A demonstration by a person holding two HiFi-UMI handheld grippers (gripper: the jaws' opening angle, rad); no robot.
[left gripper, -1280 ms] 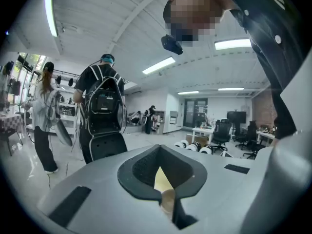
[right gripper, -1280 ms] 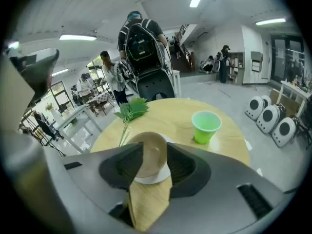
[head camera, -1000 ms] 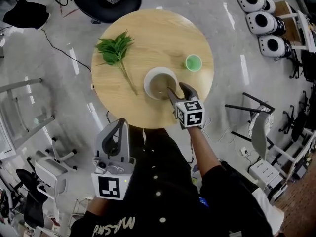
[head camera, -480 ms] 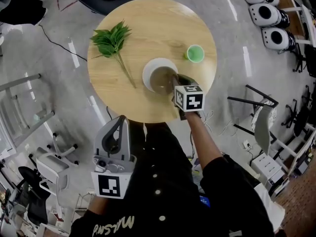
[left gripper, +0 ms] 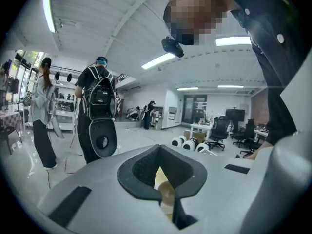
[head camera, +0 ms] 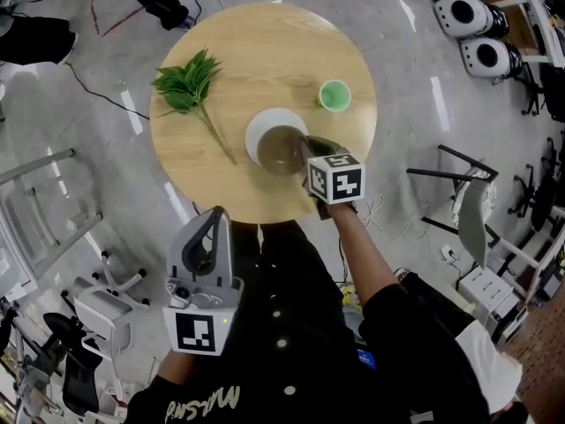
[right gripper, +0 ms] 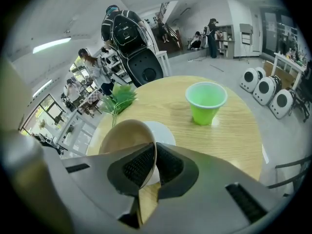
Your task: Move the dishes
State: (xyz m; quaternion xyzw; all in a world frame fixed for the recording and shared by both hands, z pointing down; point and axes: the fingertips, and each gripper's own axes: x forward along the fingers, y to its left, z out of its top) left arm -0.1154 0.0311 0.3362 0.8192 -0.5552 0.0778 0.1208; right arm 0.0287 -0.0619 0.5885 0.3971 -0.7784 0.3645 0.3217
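Barely begun: right gripper (right gripper: 153, 165) jaws just closed onto bowl (right gripper: 124, 135) rim near table's (head camera: 265, 51) front edge; left gripper (head camera: 214, 219) shut, empty.

The place was a large open robotics lab or workshop with office space: a polished grey concrete floor (head camera: 415, 87) had loose black cables (head camera: 97, 87) trailing across it, and a row of white rounded machines with black circular faces (head camera: 462, 14) stood along one side. Long white ceiling strip lights (left gripper: 157, 61), black swivel office chairs (left gripper: 220, 128) at desks and standing people carrying backpacks (left gripper: 100, 99) filled the wide hall beyond.
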